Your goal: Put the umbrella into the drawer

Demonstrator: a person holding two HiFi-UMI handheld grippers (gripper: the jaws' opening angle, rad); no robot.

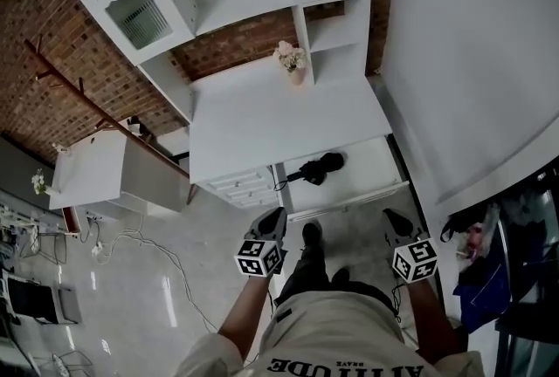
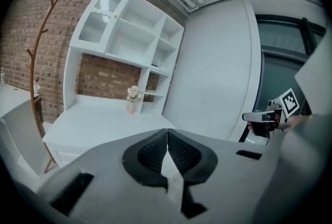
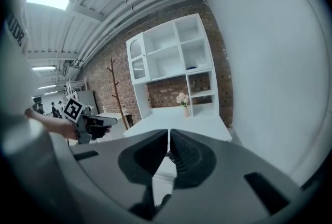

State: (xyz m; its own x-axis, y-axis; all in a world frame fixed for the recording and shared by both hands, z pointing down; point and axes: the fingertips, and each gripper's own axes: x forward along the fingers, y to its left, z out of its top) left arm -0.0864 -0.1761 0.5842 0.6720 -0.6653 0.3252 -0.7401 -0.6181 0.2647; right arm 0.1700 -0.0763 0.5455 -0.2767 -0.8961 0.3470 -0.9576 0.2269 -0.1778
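The black folded umbrella lies in the open drawer under the tabletop's front edge, near the drawer's left side. The left gripper and the right gripper hang well short of it, jaws pressed together, empty.

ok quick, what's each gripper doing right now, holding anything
left gripper: closed, nothing between the jaws
right gripper: closed, nothing between the jaws

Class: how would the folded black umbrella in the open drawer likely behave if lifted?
The umbrella looks compact, so it is probably light. Its bunched fabric likely gives under a grip. Its thin strap would probably dangle.
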